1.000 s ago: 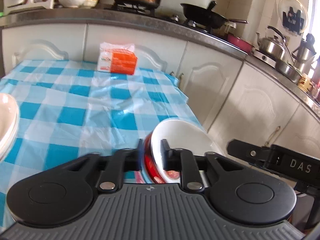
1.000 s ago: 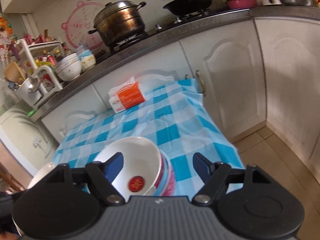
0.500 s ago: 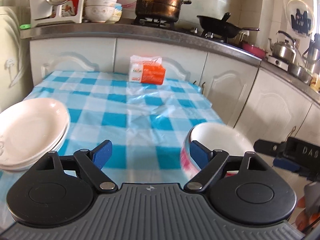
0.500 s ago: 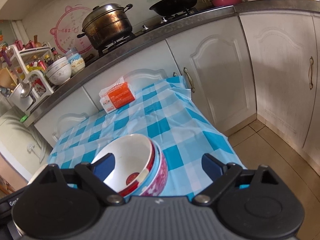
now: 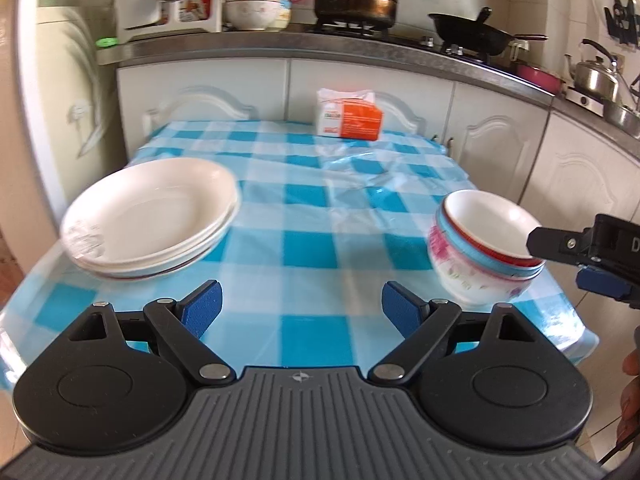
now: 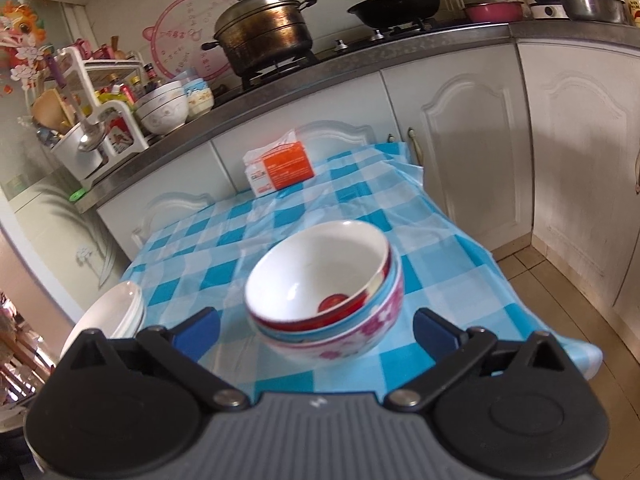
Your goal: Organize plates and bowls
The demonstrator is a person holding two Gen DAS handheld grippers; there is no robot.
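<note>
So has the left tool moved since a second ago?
Yes. The left tool has backed away from the bowl stack and swung toward the plates; its jaws opened, empty.

Bright daylight from the right, slight motion blur, strong fisheye bending at edges.

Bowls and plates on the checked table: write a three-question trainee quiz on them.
1. True or false: the bowls are nested in one stack.
2. Which stack lies nearer the orange box side's left edge in the left wrist view: A) plates B) bowls C) neither?
3. Fill in: the right tool is ____, with the bowls between its fingers but untouched.

Key: 1 true; 2 A; 3 open.
</note>
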